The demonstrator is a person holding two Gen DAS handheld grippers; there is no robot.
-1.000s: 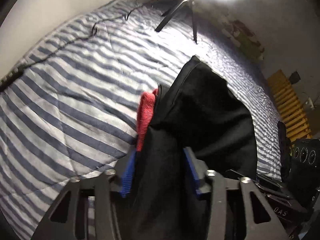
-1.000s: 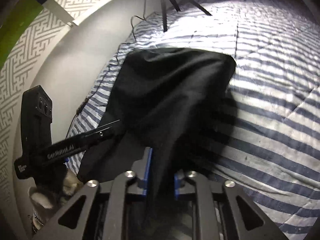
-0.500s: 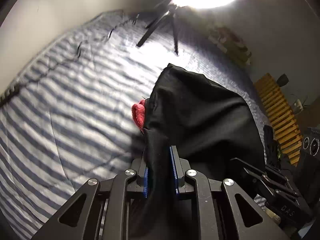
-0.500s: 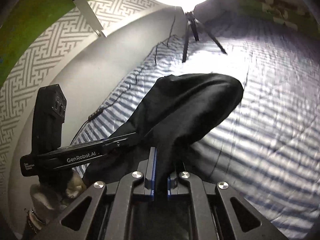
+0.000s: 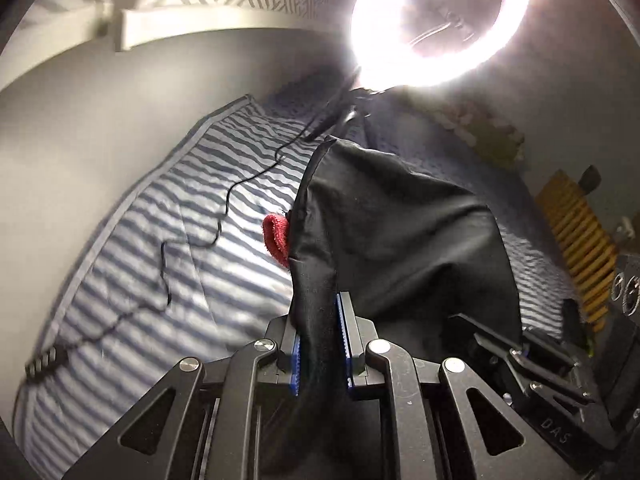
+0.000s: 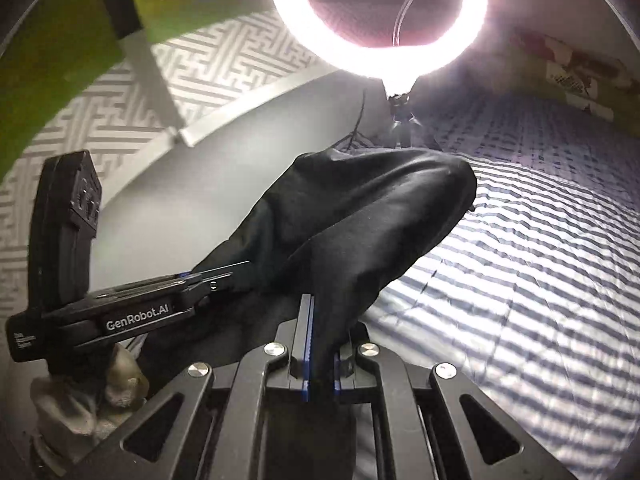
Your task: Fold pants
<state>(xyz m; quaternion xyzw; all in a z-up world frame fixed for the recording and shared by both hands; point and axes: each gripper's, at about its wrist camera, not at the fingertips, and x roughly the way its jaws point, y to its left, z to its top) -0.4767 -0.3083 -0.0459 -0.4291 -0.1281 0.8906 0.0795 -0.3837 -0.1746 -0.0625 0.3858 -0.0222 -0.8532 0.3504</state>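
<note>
The black pants [image 5: 400, 240] hang lifted above the striped bed [image 5: 160, 240], held up between both grippers. My left gripper [image 5: 319, 340] is shut on one edge of the cloth, and a red band [image 5: 276, 238] sticks out at the cloth's left side. In the right wrist view the black pants [image 6: 360, 220] billow forward, with my right gripper [image 6: 320, 354] shut on another edge. The left gripper's body [image 6: 132, 316] shows at the left of that view, clamped on the same cloth, with a gloved hand [image 6: 84, 400] under it.
A bright ring light [image 6: 380, 16] on a small tripod [image 6: 402, 120] stands on the far end of the bed. A black cable [image 5: 192, 240] snakes along the bed's left side. Grey wall [image 5: 100, 120] borders the bed; a yellow slatted frame [image 5: 576, 236] lies at right.
Both grippers have risen and tilted up, lifting the pants off the bed; the ring light now fills the top of both views. The left gripper went from open around the cloth to shut on it.
</note>
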